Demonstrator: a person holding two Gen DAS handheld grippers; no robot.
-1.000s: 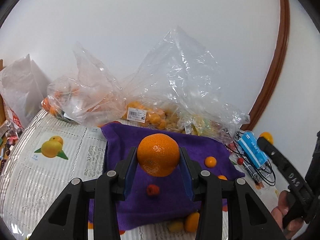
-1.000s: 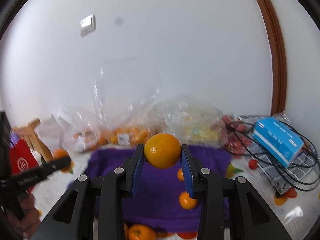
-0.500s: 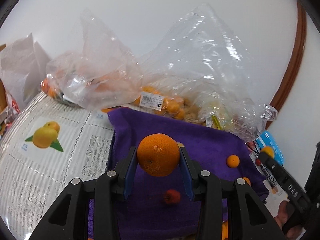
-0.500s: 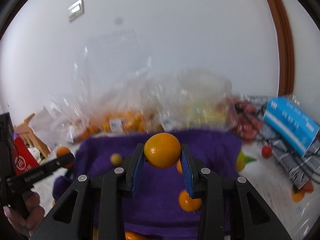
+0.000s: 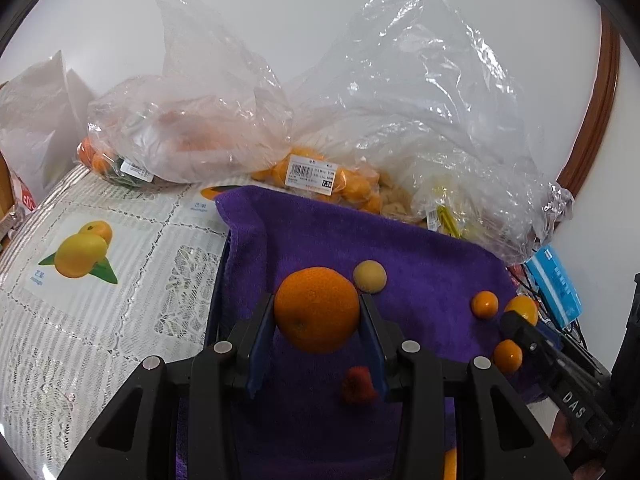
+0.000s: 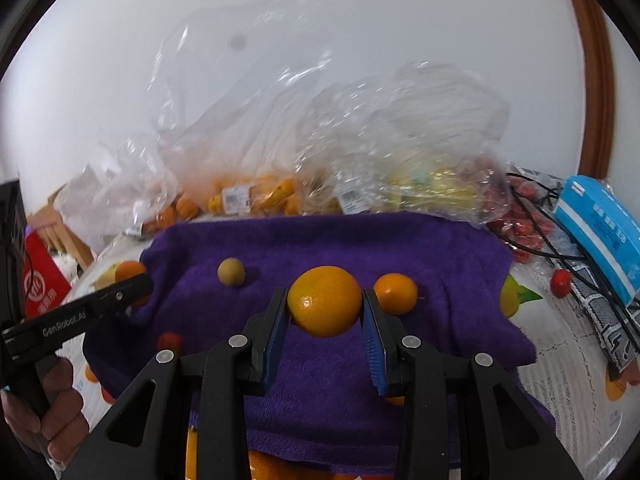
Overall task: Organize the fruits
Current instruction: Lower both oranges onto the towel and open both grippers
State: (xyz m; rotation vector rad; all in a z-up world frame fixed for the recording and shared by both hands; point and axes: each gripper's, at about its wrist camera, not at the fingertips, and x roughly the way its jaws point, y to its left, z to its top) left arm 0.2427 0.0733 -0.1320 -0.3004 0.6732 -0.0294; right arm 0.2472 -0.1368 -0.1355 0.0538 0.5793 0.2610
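You're mid-job: left tool (image 5: 316,334) clamps a big orange (image 5: 317,309), right tool (image 6: 325,332) grips a smaller orange (image 6: 324,301), both above the purple towel (image 6: 360,240). Few fruits already on towel; bagged fruit (image 5: 320,178) at the back of the desk looks untouched, so most is left.

Black claw (image 5: 318,344) frames, blue pads (image 6: 276,334), silver screws (white lettering).
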